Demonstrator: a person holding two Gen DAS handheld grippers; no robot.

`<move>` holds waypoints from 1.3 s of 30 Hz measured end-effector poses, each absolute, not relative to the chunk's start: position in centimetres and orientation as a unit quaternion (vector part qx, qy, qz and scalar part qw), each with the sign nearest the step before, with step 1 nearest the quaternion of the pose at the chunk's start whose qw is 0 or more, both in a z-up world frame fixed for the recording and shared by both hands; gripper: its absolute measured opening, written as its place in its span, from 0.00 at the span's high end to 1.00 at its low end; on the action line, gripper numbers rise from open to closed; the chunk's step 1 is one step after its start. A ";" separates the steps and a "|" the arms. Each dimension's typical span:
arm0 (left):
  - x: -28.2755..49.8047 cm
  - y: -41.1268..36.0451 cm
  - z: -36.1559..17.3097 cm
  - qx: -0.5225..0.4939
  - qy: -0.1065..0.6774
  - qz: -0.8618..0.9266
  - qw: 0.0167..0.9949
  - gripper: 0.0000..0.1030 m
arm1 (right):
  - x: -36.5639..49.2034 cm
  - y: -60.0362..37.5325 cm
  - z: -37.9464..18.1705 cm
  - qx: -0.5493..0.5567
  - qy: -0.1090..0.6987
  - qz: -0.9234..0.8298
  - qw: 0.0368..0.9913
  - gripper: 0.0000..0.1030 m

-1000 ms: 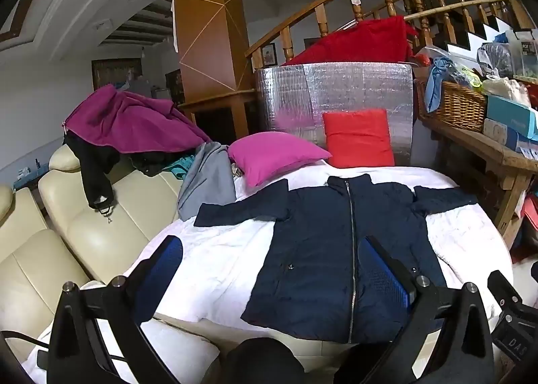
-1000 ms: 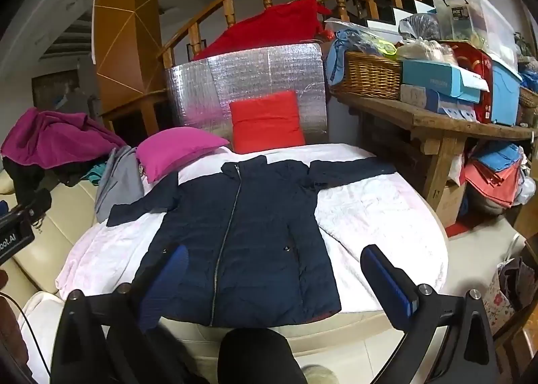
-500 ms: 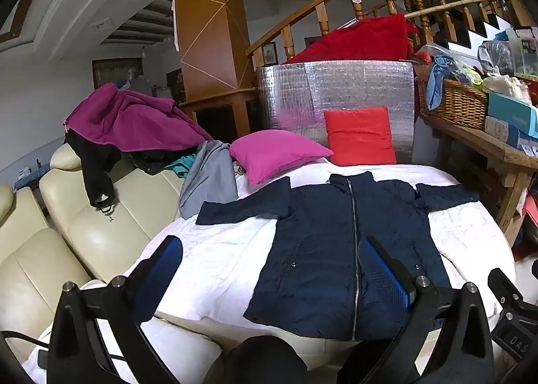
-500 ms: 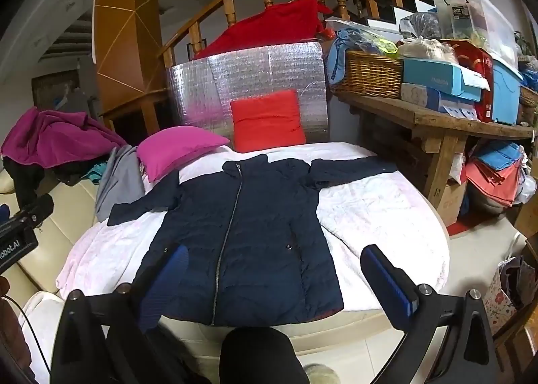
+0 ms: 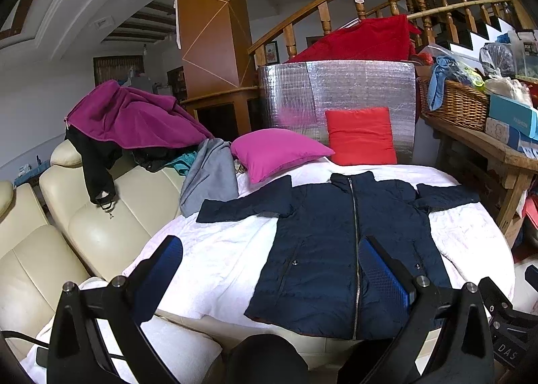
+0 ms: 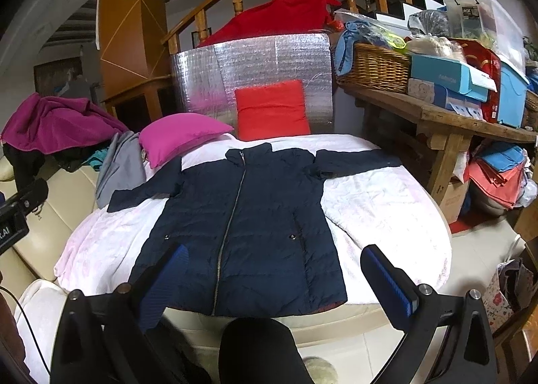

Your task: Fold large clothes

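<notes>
A navy zip-up padded jacket (image 5: 339, 243) lies flat and face up, sleeves spread out, on a round table under a white quilted cover (image 5: 215, 249). It also shows in the right wrist view (image 6: 248, 226). My left gripper (image 5: 269, 266) is open and empty, hovering before the table's near edge, left of the jacket's hem. My right gripper (image 6: 272, 273) is open and empty above the hem at the near edge.
A pink cushion (image 5: 279, 152) and a red cushion (image 5: 359, 135) sit behind the jacket against a silver foil panel (image 5: 339, 95). A cream sofa (image 5: 84, 226) with heaped clothes stands left. A wooden bench (image 6: 433, 115) with a basket and boxes stands right.
Both grippers have drawn back slightly from the table, so the jacket looks a little farther and lower. The jacket has not moved. Both grippers stay open.
</notes>
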State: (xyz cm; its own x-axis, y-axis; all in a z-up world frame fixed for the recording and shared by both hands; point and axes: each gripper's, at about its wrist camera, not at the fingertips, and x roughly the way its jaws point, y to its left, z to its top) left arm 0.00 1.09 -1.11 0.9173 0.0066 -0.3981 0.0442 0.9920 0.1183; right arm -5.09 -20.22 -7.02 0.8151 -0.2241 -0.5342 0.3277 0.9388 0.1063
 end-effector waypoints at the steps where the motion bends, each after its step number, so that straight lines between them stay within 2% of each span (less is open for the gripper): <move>1: 0.0 1.1 -1.1 0.062 0.204 -0.009 0.977 0.00 | -5.1 -20.2 -7.0 0.097 0.267 -0.145 0.948 0.00; 39: 0.3 1.9 -1.1 0.057 0.207 -0.007 0.977 0.00 | -4.9 -20.1 -7.5 0.097 0.269 -0.145 0.947 0.00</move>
